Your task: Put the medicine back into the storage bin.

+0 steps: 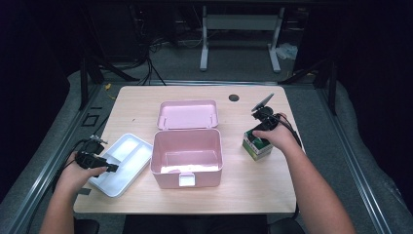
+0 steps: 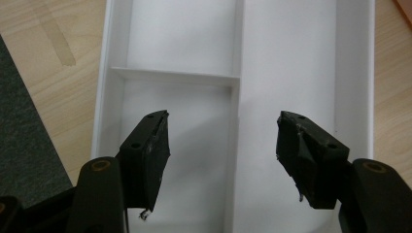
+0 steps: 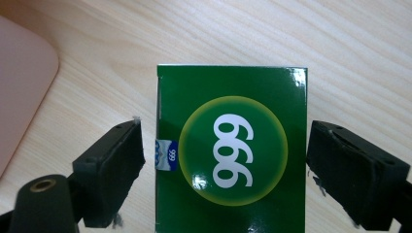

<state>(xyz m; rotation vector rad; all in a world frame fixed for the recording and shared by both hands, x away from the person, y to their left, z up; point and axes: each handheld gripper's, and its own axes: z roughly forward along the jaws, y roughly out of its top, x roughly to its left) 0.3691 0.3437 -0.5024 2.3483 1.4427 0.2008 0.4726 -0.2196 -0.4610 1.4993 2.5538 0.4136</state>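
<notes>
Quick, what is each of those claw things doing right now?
Left gripper: open, empty, over the white tray.
Right gripper: open, jaws either side of the green box, not yet squeezing it.

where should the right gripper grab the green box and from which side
Take the green box across its two long side faces, coming down from above. Its flat printed top faces up, its sides are straight and parallel, and the right gripper already straddles it with open jaws, one on each side, small gaps left.

Glossy green carton [image 3: 232, 150] between the right claw's [image 3: 223, 170] matt black plastic jaws; pale wood-grain worktop [image 3: 340, 48] beneath; smooth white plastic tray [image 2: 286, 73] under the left claw [image 2: 223, 150].
</notes>
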